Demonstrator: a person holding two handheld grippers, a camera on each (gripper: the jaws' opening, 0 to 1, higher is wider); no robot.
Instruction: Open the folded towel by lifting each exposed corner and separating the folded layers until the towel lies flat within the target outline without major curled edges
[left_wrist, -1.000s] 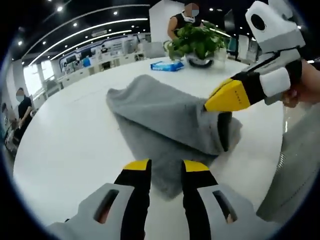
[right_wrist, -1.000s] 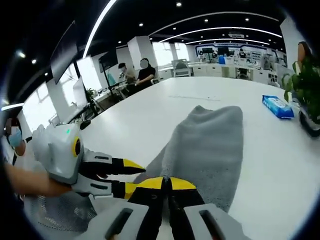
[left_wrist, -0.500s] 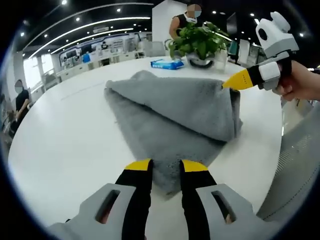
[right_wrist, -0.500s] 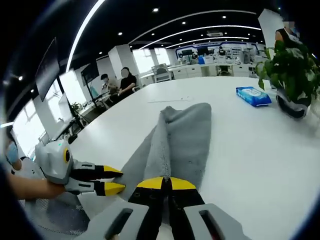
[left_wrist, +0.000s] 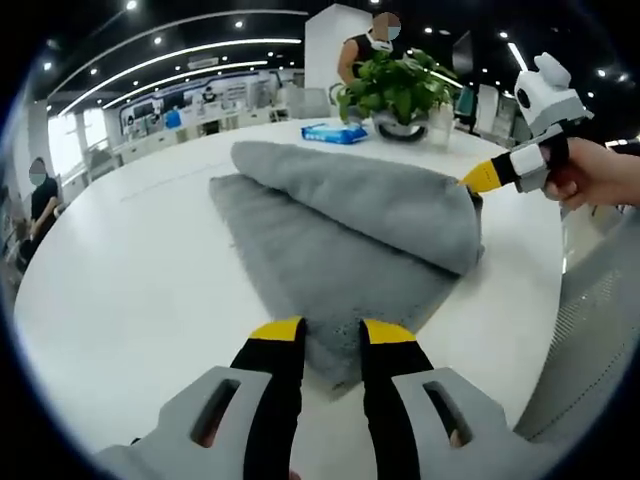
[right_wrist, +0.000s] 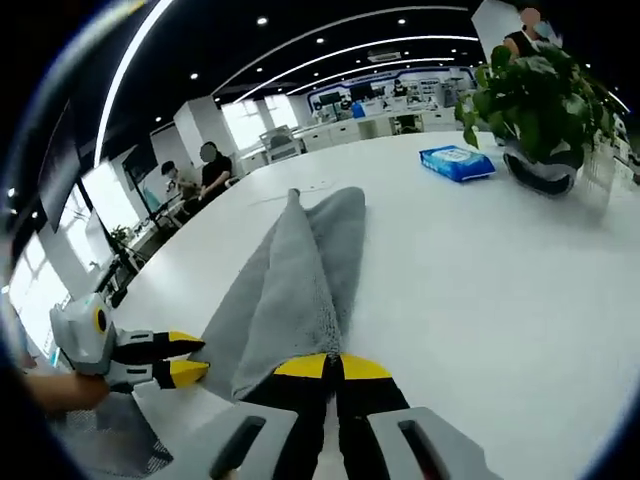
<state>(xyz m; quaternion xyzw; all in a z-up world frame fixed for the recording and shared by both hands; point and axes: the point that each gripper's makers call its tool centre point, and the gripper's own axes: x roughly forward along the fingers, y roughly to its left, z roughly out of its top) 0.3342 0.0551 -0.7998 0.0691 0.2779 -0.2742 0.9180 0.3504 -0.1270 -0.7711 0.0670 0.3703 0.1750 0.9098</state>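
white table (left_wrist: 130, 290) | potted plant (right_wrist: 540, 105) | curved ceiling light strips (left_wrist: 180, 50) | desks behind

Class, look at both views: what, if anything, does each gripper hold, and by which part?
The right gripper pinches a lifted corner of the towel. The left gripper is open, holding nothing.

Potted plant (left_wrist: 395, 88) beside blue wipes pack (left_wrist: 333, 131) on white table (left_wrist: 130, 260).
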